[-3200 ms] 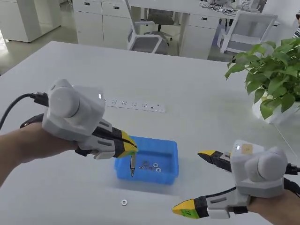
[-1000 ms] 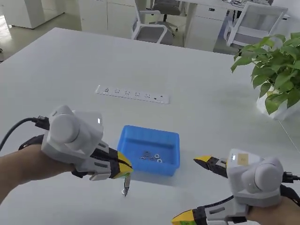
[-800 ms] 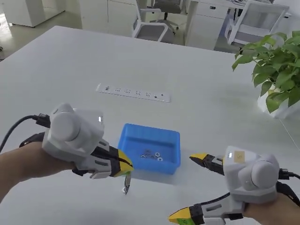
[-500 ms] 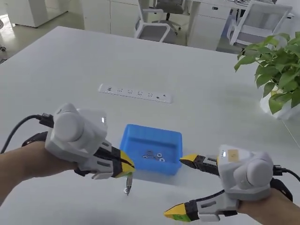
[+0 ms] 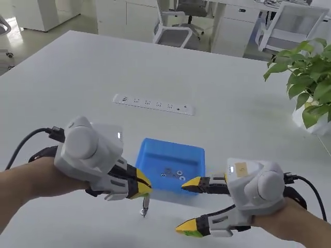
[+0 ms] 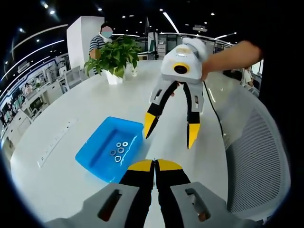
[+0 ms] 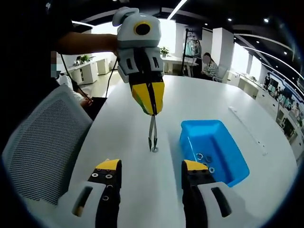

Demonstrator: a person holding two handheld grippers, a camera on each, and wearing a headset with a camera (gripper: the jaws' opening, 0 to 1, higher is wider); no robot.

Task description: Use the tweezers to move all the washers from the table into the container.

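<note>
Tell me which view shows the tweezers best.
The right gripper view: the tweezers hang in full from the left claw, tips at a washer on the table. In the head view they are a short, small stub below that claw. The left gripper view looks over its shut jaws toward the container.

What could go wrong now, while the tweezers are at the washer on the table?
The tweezers, held by the shut left gripper, meet the washer only with thin tips; it might slip out and roll on the smooth table. The open right gripper hangs close to the blue container; one jaw could nudge it as the washer is carried over.
</note>
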